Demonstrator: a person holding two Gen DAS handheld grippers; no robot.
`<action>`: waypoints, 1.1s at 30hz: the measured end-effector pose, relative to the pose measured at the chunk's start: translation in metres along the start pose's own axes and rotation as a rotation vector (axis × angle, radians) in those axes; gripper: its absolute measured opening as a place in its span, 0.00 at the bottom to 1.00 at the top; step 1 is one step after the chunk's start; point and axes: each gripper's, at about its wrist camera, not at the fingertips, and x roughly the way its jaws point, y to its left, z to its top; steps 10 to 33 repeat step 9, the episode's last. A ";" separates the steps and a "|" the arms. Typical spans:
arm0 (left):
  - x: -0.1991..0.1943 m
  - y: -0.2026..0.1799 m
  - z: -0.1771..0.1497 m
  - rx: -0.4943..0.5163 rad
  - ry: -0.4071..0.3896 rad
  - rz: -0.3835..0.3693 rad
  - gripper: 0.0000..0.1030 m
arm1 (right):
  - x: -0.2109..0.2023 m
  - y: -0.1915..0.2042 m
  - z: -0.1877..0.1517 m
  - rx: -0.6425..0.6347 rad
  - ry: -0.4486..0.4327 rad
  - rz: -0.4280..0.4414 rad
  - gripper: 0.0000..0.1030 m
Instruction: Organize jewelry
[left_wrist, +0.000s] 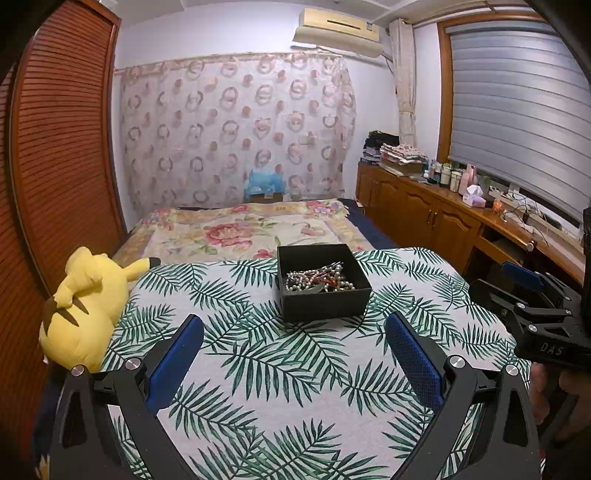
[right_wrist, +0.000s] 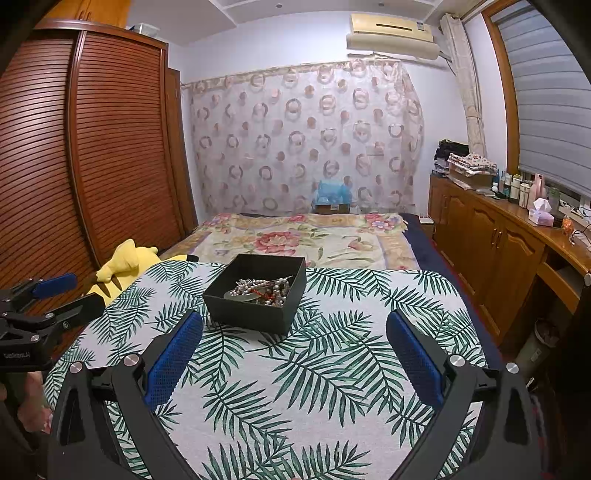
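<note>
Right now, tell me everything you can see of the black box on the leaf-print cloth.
The black box is square, open-topped and lidless, with low matte walls that look like card or plastic. It sits flat on the palm-leaf cloth, turned slightly askew to both cameras. Inside lies a tangled heap of jewelry: strands of pearly silver beads, a few red beads and thin metal pins. Neither the left gripper nor the right gripper touches it; both hover open, short of its near wall.

Jewelry (left_wrist: 317, 279) lies in the box (left_wrist: 325, 304) on the tablecloth (left_wrist: 266, 369), bed (left_wrist: 243, 230) behind.
</note>
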 end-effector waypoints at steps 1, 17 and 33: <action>-0.001 -0.001 0.000 -0.001 0.000 0.000 0.92 | 0.000 0.000 0.000 0.000 0.000 0.001 0.97; -0.001 -0.001 -0.001 -0.001 0.000 0.000 0.92 | 0.000 0.000 0.000 0.000 0.000 0.000 0.97; -0.001 -0.001 -0.001 -0.001 0.000 0.000 0.92 | 0.000 0.000 0.000 0.000 0.000 0.000 0.97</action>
